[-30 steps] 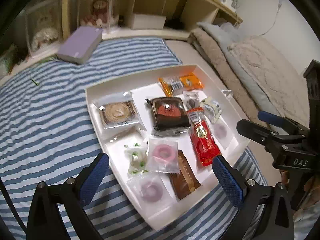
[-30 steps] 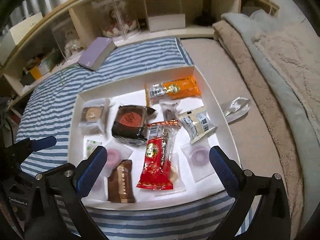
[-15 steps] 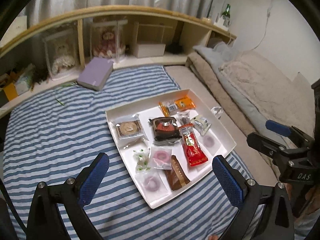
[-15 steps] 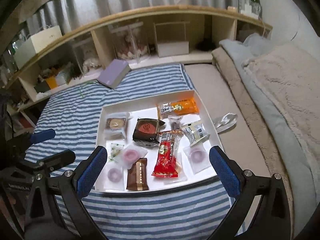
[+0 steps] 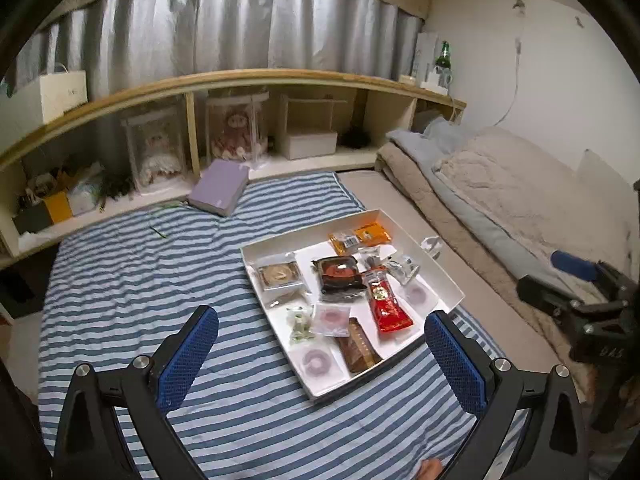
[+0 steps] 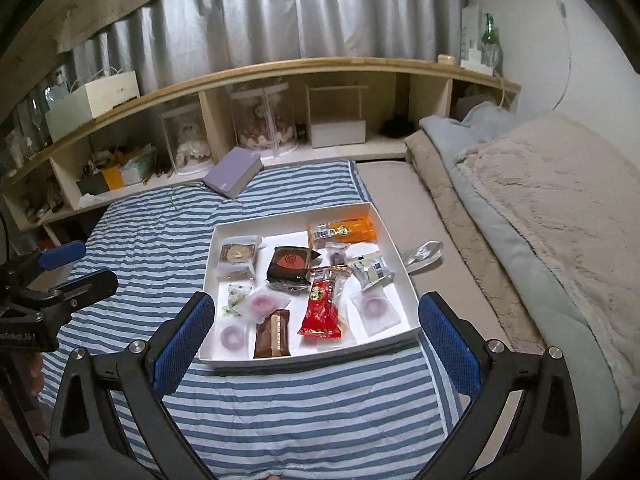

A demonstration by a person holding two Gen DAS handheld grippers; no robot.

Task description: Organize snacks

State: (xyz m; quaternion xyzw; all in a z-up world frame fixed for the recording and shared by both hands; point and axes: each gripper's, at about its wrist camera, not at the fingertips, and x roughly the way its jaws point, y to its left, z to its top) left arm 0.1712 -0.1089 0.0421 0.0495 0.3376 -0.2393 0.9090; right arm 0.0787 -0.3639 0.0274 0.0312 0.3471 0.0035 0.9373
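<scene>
Now both cameras sit farther back from the shallow white cardboard tray of wrapped snacks on the blue-striped sheet; left gripper and right gripper hang spread wide, empty.

A blue-striped bed cover lies before a low wooden shelf unit under grey curtains (closed); what may be folded blankets line the white wall.

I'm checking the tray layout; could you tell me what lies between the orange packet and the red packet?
In the right wrist view, a small clear packet with a dark snack lies between the orange packet and the red packet.
</scene>
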